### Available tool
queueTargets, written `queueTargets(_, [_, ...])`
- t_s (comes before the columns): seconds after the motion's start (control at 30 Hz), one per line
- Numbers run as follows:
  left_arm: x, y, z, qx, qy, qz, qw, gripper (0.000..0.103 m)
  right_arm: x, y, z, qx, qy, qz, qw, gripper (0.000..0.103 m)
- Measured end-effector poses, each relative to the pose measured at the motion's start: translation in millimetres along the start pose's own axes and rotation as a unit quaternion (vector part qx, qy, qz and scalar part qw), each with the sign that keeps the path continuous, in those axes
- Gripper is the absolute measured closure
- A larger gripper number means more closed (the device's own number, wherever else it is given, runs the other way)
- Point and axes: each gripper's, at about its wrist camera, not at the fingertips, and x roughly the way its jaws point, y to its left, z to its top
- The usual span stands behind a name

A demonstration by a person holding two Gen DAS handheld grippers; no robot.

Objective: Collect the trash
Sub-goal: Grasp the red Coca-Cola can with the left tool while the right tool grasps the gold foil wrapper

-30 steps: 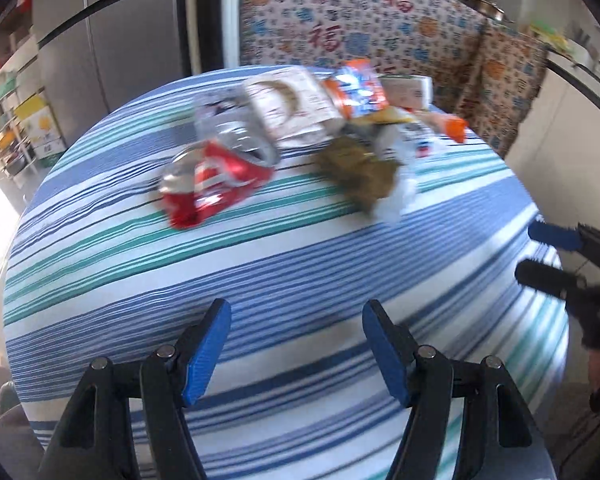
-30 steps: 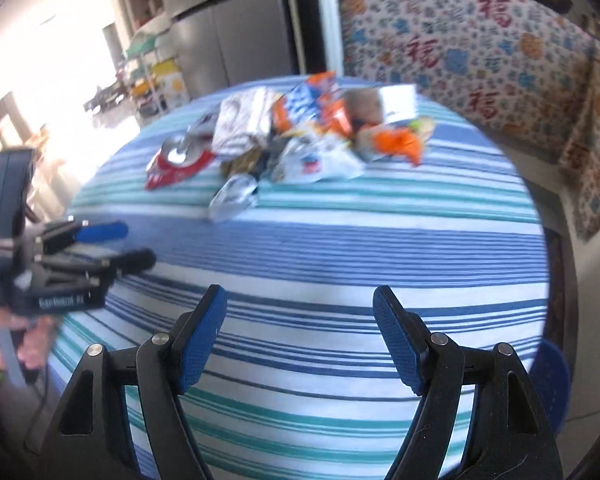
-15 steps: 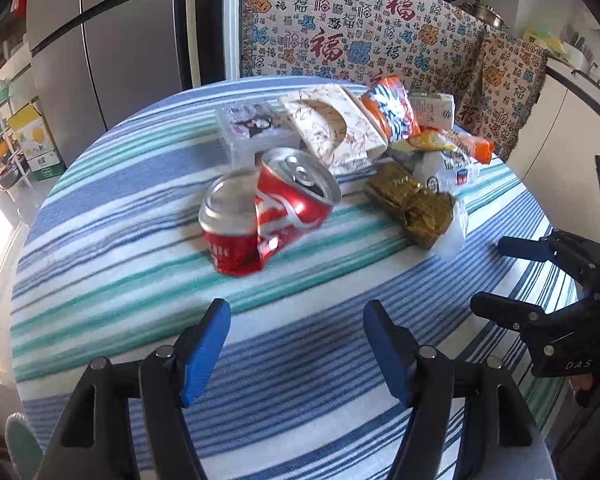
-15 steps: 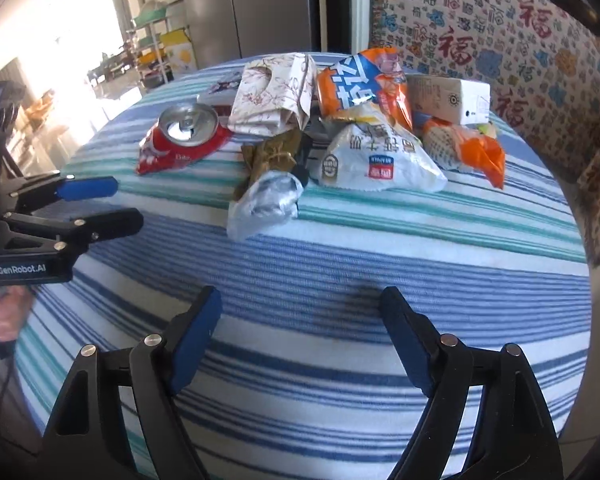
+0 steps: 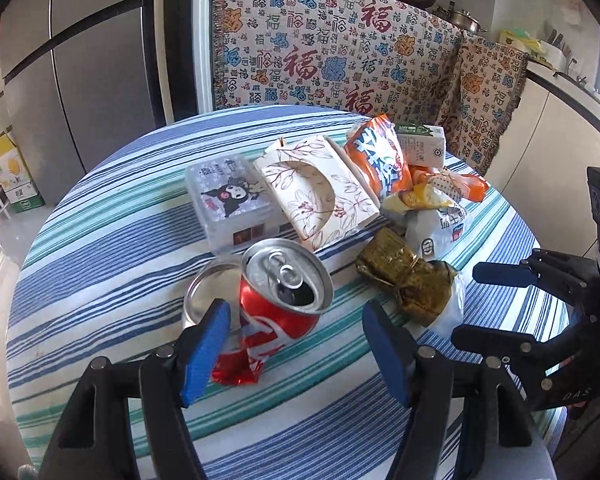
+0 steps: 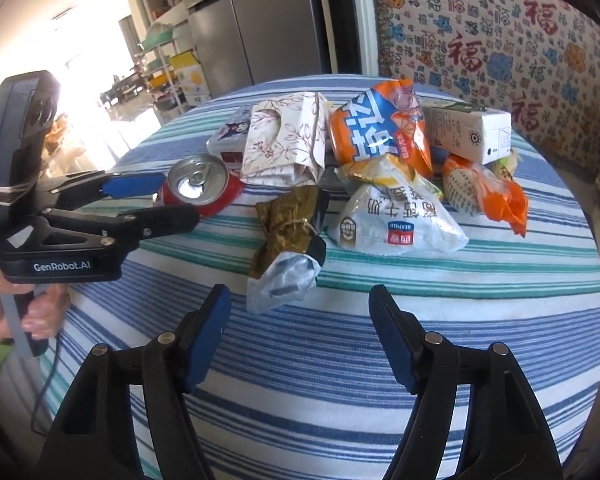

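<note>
One crushed can (image 5: 278, 300) lies open-topped on table (image 5: 100, 248).

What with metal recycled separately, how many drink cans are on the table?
1: the crushed red can at the near left edge of the trash pile, in front of the clear cartoon box. Another could lie hidden underneath.

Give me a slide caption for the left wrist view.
Left gripper, jaws open, closes in on a crushed red can beside piled snack wrappers.

Sharp, bright daylight here; glare blows out the upper left of the right wrist view, fisheye bending edges, dark vignette ringing both frames.
</note>
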Motion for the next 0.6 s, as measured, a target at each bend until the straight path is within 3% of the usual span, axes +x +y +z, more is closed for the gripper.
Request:
queueTargets(0.13, [6.1,0.1,0.5,0.005,0.003,0.01,0.9999,0.036,6.6,-2.1,4.5,0.006,0.004,0.002,1.0,0.033])
queueTargets(0.2, [5.9,2.3,-0.5,0.001,0.002,0.008,1.0,0.055,8.9,-0.7,6.2,0.008,0.004,0.008,1.0,0.035])
queueTargets(0.53, [-8.4,9.2,-8.5,-0.016,-0.004,-0.004,0.9999,0.056,20.4,3.9,18.2,0.016,-0.001,0.018,1.0,0.042])
queueTargets(0.57, [-9.2,8.9,-9.1,-0.016,-0.003,-0.004,0.9999,0.056,21.9,3.2,19.6,0.019,0.0,0.017,1.0,0.044])
queueTargets(0.6, [-10.0,8.5,-10.1,-0.018,-0.002,-0.005,0.9998,0.056,23.9,2.5,20.6,0.022,0.002,0.015,1.0,0.058])
